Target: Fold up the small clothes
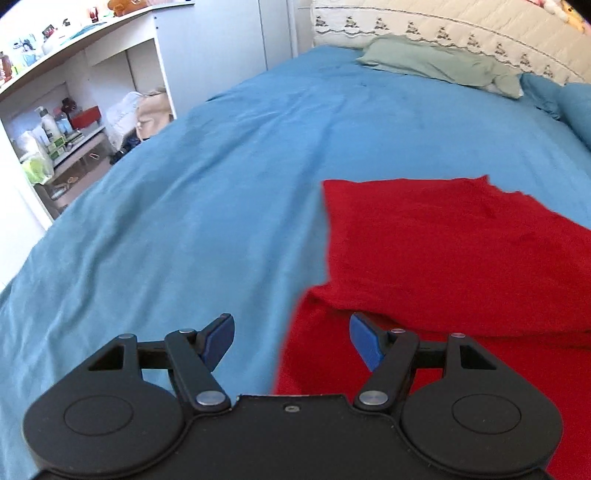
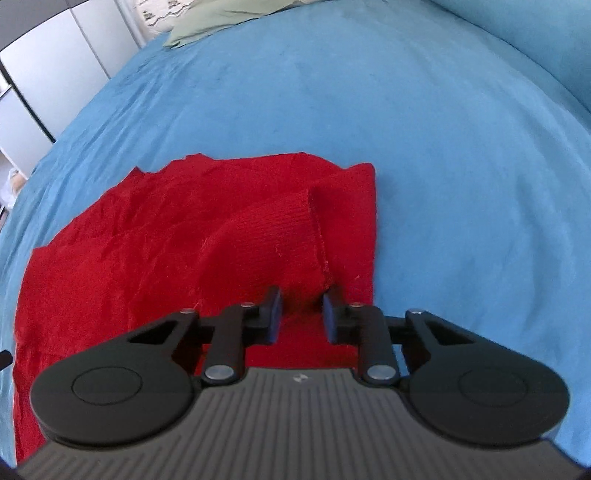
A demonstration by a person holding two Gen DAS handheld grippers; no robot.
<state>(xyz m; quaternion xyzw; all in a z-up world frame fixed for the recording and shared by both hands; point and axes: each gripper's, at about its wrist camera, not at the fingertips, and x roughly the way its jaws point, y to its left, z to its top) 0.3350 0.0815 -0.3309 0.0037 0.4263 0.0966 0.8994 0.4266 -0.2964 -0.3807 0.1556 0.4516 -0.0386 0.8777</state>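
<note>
A red knit garment (image 1: 454, 254) lies on the blue bedsheet (image 1: 207, 206), partly folded, with one layer lying over another. My left gripper (image 1: 291, 332) is open and empty, just above the garment's left edge, one finger over the sheet and one over the red cloth. In the right wrist view the garment (image 2: 155, 236) spreads to the left, and a ribbed red fold (image 2: 280, 229) rises between the fingers. My right gripper (image 2: 301, 306) is partly closed with that fold of the garment in its gap.
A pale green cloth (image 1: 436, 62) lies at the far end of the bed by a cream quilted headboard (image 1: 461, 26). White shelves (image 1: 66, 110) with bottles and clutter stand left of the bed. A white wardrobe (image 2: 55, 74) stands beyond the bed.
</note>
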